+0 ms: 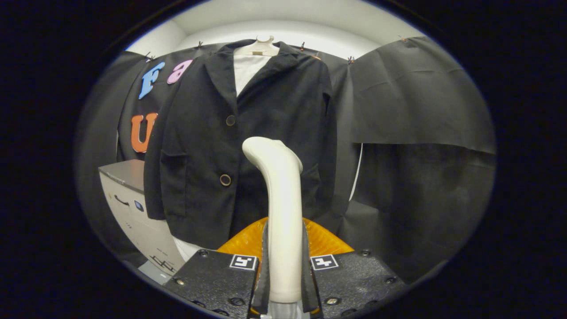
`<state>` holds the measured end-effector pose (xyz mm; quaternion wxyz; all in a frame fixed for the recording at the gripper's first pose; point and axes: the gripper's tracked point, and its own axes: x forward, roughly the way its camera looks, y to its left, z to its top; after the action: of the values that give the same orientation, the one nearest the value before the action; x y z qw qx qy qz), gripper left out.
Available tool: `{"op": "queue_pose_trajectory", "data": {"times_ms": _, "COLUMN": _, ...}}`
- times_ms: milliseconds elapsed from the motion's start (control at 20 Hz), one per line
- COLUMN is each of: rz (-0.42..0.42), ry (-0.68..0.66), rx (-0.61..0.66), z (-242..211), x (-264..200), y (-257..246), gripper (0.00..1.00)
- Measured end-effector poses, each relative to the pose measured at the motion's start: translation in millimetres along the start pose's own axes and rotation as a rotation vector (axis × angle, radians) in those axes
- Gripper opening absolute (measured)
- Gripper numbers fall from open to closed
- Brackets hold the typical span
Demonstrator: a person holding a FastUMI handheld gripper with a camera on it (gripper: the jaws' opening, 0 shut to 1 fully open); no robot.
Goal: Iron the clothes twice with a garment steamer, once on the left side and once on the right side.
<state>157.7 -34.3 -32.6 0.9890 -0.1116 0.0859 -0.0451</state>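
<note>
While the gripper [284, 283] is clamped on the steamer [280, 212], both fingers pressing its white handle, the steamer rises upright between them, its bent head level with the lower button of the jacket [248, 146] just beyond. Hung on a hanger [261, 46] against the black cloth wall, the jacket has open cloth to its right, while a grey cabinet [133, 208] crowds its left hem. An orange base [328, 241] shows behind the fingers.

gripper view | rides hand-held gripper [284, 270] | faces forward | near hanging jacket [248, 133]
</note>
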Motion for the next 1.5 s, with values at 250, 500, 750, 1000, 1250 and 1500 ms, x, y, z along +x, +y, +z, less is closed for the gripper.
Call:
{"op": "queue_pose_trajectory", "data": {"times_ms": 250, "rz": -0.002, "ry": 0.052, "rx": -0.012, "z": -29, "x": -9, "y": 1, "gripper": 0.31}}
{"op": "queue_pose_trajectory", "data": {"times_ms": 500, "rz": -0.004, "ry": 0.127, "rx": -0.021, "z": -64, "x": -13, "y": 2, "gripper": 0.31}}
{"op": "queue_pose_trajectory", "data": {"times_ms": 750, "rz": -0.01, "ry": 0.195, "rx": -0.044, "z": -96, "x": -15, "y": 4, "gripper": 0.31}}
{"op": "queue_pose_trajectory", "data": {"times_ms": 1000, "rz": -0.013, "ry": 0.242, "rx": -0.059, "z": -119, "x": -16, "y": 10, "gripper": 0.31}}
{"op": "queue_pose_trajectory", "data": {"times_ms": 1250, "rz": -0.016, "ry": 0.292, "rx": -0.065, "z": -139, "x": -19, "y": 16, "gripper": 0.31}}
{"op": "queue_pose_trajectory", "data": {"times_ms": 1500, "rz": -0.029, "ry": 0.342, "rx": -0.077, "z": -164, "x": -24, "y": 19, "gripper": 0.31}}
